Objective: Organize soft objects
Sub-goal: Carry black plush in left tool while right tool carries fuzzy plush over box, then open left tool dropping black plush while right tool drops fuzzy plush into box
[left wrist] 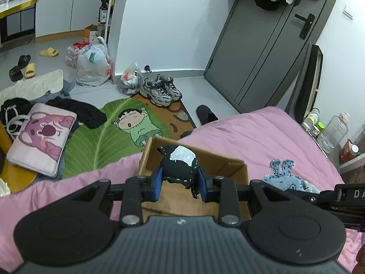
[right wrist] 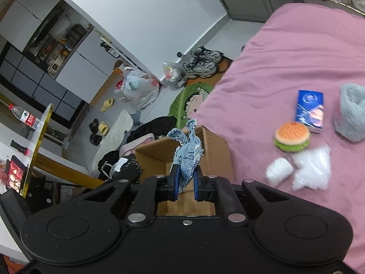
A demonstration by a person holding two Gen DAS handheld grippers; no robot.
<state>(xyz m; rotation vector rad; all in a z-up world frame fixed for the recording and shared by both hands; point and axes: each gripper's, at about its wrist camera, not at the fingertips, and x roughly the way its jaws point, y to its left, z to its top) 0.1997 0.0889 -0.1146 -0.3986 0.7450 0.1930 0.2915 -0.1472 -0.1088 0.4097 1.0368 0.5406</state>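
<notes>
My left gripper [left wrist: 180, 182] is shut on a black soft toy with a white patch [left wrist: 180, 162] and holds it over the open cardboard box [left wrist: 230, 171] on the pink bed. My right gripper [right wrist: 185, 183] is shut on a blue denim soft toy [right wrist: 188, 153] and holds it above the same box [right wrist: 216, 150]. The denim toy also shows in the left wrist view [left wrist: 285, 175], and the black toy shows at the left of the box in the right wrist view [right wrist: 127, 166].
On the pink bed [right wrist: 273, 64] lie a burger toy [right wrist: 292, 137], a blue packet [right wrist: 309, 110], a grey fluffy item [right wrist: 351, 111], a white roll [right wrist: 279, 171] and clear plastic [right wrist: 312, 169]. The floor holds a leaf rug [left wrist: 102, 137], sneakers [left wrist: 160, 90], bags and clothes.
</notes>
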